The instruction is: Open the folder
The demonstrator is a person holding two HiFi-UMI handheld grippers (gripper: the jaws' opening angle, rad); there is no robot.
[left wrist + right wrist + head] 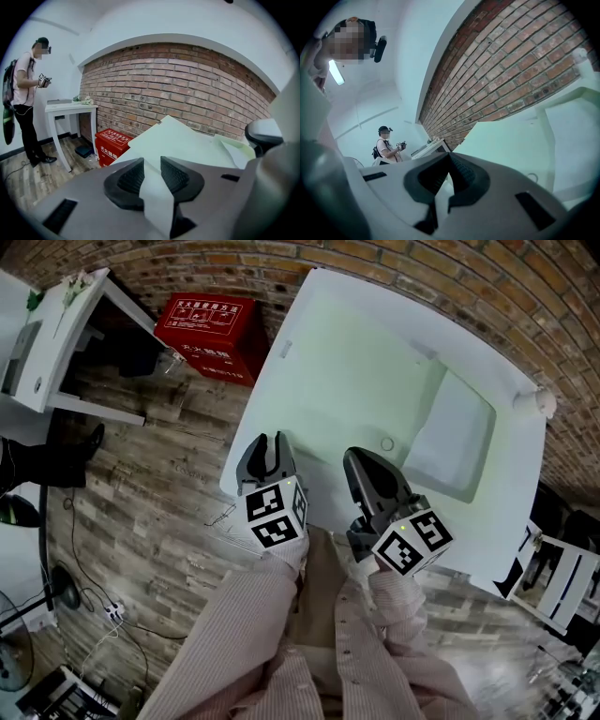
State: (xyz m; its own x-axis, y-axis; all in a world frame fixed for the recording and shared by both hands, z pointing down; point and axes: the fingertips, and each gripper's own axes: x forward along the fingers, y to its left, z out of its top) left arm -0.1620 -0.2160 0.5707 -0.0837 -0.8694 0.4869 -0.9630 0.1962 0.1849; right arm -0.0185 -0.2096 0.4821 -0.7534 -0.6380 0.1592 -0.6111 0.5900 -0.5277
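Both at table's (356,362) near edge, left gripper (270,441) fingers (129,177) apart, right gripper (357,458) fingers (465,171) together

The pale, whitish folder (453,439) lies on the right part of the table (337,352).

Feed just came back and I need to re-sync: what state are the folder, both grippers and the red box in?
folder: flat on the table, looks closed, neither gripper touching it.
left gripper: jaws apart, nothing between them.
right gripper: jaw tips together, holding nothing.
red box: closed, on the floor by the brick wall.
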